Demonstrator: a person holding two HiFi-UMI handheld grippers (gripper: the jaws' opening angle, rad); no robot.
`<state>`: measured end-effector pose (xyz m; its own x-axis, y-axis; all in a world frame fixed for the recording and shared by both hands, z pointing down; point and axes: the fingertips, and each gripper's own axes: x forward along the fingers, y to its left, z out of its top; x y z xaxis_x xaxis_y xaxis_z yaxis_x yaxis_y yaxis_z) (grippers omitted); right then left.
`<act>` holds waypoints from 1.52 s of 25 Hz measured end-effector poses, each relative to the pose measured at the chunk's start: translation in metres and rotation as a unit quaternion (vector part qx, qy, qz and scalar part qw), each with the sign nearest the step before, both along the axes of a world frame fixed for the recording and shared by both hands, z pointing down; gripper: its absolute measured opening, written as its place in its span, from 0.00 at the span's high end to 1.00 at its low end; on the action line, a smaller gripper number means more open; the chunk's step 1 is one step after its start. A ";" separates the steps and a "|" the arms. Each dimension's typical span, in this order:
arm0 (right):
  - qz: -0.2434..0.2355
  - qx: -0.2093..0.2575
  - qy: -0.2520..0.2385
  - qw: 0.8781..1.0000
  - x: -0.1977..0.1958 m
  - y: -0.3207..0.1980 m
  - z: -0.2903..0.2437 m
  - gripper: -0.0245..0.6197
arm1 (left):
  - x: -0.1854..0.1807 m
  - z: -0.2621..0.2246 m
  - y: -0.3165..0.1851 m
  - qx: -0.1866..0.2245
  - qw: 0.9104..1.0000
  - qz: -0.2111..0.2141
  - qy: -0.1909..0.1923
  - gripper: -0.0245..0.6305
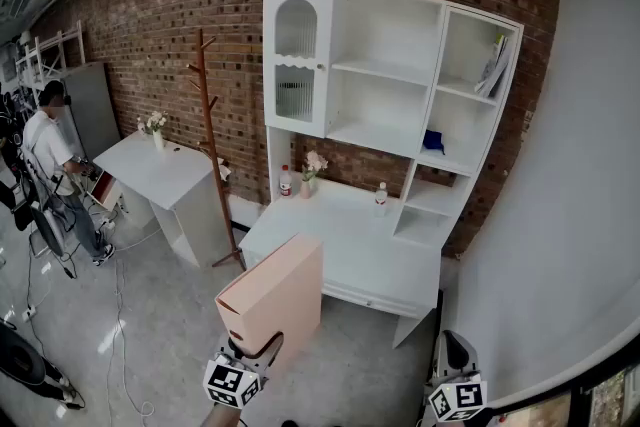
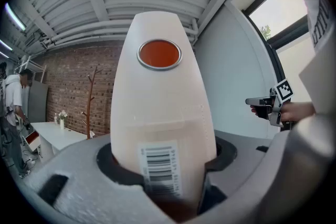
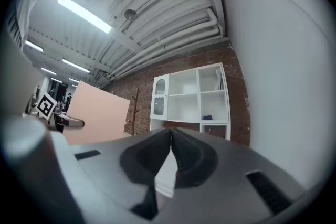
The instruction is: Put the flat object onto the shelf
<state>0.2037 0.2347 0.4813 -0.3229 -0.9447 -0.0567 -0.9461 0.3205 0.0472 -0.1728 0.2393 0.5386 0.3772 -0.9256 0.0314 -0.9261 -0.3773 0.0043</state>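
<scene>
Flat binder (image 1: 275, 300) clamped in the left gripper (image 1: 252, 353), well short of the shelf unit (image 1: 385, 71).
It stands upright from the jaws, long axis rising; the shelf unit lies far and slightly right of it. The right gripper (image 1: 453, 355), jaws together and empty, hangs near right.

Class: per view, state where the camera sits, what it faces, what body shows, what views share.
Head view: on the head, down at white shelf unit; left gripper, right gripper show.
Left gripper view: on it, facing the clamped flat peach box; right hand shows.
Right gripper view: on it, facing shelf unit; shut jaws.
All share the box.
</scene>
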 end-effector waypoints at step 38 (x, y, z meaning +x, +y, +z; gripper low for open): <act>-0.034 -0.028 0.017 0.999 0.052 -0.006 0.028 0.91 | 0.064 0.016 0.011 -0.018 1.000 -0.015 -0.014 0.51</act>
<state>0.2554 0.2286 0.5095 -0.3864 -0.9223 0.0078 -0.9205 0.3861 0.0593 -0.1092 0.2506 0.5547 0.3483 -0.9344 0.0745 -0.9368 -0.3499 -0.0092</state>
